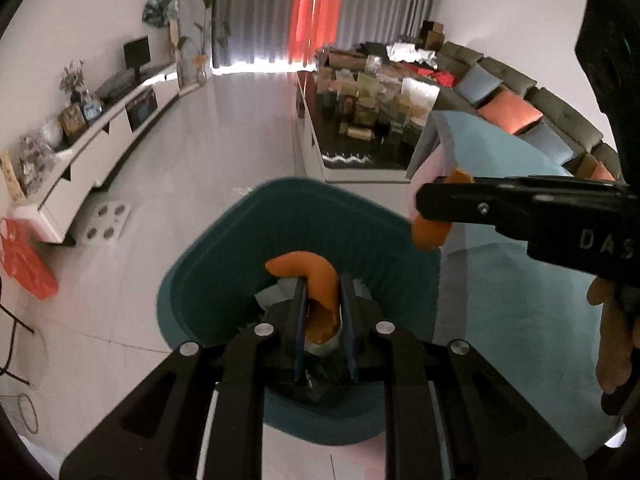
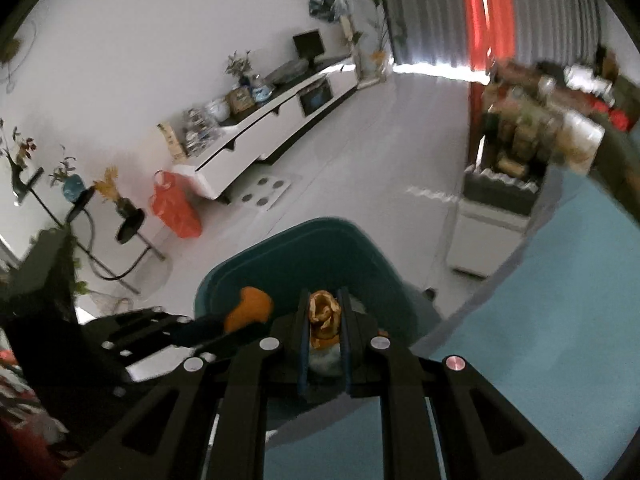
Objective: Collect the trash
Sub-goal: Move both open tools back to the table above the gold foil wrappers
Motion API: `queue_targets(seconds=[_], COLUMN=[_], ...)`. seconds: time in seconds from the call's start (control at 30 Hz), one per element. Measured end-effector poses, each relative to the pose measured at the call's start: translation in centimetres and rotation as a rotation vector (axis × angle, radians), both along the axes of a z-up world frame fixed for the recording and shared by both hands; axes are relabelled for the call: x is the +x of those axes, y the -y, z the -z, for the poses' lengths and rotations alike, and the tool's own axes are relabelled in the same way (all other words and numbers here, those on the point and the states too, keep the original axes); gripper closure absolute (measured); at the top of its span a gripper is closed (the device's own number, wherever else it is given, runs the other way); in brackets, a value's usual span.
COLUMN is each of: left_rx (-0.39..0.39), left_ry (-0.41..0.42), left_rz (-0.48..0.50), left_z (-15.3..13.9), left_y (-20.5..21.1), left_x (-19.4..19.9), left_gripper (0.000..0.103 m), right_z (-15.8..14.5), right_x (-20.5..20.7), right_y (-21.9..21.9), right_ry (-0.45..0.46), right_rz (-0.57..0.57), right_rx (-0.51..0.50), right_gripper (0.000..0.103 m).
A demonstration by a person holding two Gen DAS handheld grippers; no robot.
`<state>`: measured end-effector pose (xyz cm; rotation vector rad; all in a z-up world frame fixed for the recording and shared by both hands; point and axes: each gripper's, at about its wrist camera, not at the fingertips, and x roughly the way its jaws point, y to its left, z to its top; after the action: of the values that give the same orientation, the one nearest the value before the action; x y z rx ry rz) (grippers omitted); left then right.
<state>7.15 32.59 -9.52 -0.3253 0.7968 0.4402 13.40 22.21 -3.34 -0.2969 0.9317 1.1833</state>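
Left hand-held gripper (image 1: 323,300) clamps orange peel (image 1: 316,280) over bin (image 1: 240,232) | right hand-held gripper (image 2: 325,316) clamps peel scrap (image 2: 324,312)

Two grippers: the left (image 1: 323,320) at the lower middle of its own view, the right (image 2: 325,322) likewise in its view. Two orange peels, one pinched in each: one peel (image 1: 320,280) at the centre, the other peel (image 1: 430,234) right of centre. One teal bin (image 1: 224,264) beneath them. One red bag (image 1: 26,264) at the left edge. One white tray (image 1: 106,220) on the floor, lower left (six round dimples in it). One monitor (image 1: 137,53), upper left.
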Motion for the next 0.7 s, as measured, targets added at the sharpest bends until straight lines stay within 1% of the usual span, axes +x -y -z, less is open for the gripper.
queue_targets(seconds=[0.07,0.1,0.13,0.17,0.2,0.23,0.27,0.33,0.4,0.47,0.53,0.57,0.6,0.63,0.67,0.7], left_rx=[-0.005,-0.005,-0.006,-0.006,0.001,0.012,0.017,0.022,0.039,0.043,0.049,0.049,0.053,0.061,0.070,0.074], left_ry=[0.002,-0.002,-0.004,-0.002,0.002,0.001,0.002,0.014,0.020,0.027,0.034,0.042,0.056,0.066,0.079,0.089], left_rz=[0.003,0.004,0.004,0.000,-0.009,-0.018,-0.023,-0.040,-0.063,-0.082,-0.103,-0.108,-0.115,-0.121,-0.125,-0.125], left_z=[0.6,0.9,1.1,1.2,1.3,1.3,1.1,0.8,0.3,0.0,-0.6,-0.9,-1.4,-1.8,-2.3,-2.7], left_y=[-0.5,-0.6,-0.6,-0.7,-0.9,-1.1,-1.3,-1.8,-2.1,-2.5,-2.9,-3.0,-3.0,-2.8,-2.6,-2.4], left_x=[0.5,1.0,1.3,1.4,1.6,1.7,1.9,1.7,1.3,0.9,0.1,0.0,-0.4,-1.2,-1.6,-2.0], left_gripper=[0.085,0.080,0.070,0.065,0.060,0.060,0.060,0.052,0.050,0.048,0.043,0.042,0.039,0.035,0.034,0.032], right_z=[0.4,0.7,0.9,0.9,1.1,1.2,1.3,1.3,1.1,0.7,0.1,-0.1,-0.4,-0.8,-1.3,-1.8], right_x=[0.2,0.4,0.4,0.4,0.5,0.8,1.0,1.1,1.2,1.5,2.0,2.3,2.7,2.9,2.9,2.9], right_y=[-0.6,-1.0,-1.3,-1.6,-1.9,-1.9,-2.2,-2.3,-1.9,-1.1,0.3,1.1,1.9,3.1,4.5,5.9], right_ry=[-0.010,-0.041,-0.044,-0.043,-0.062,-0.088,-0.105,-0.107,-0.120,-0.120,-0.130,-0.133,-0.135,-0.128,-0.112,-0.101], right_rz=[0.000,-0.009,-0.006,-0.006,-0.013,-0.017,-0.014,-0.005,0.003,0.021,0.043,0.053,0.062,0.082,0.100,0.115], right_rx=[-0.011,-0.013,-0.015,-0.019,-0.015,-0.006,-0.003,0.002,0.014,0.031,0.059,0.074,0.087,0.103,0.123,0.143], right_gripper=[0.092,0.091,0.091,0.088,0.086,0.081,0.069,0.067,0.067,0.067,0.063,0.059,0.058,0.057,0.056,0.052])
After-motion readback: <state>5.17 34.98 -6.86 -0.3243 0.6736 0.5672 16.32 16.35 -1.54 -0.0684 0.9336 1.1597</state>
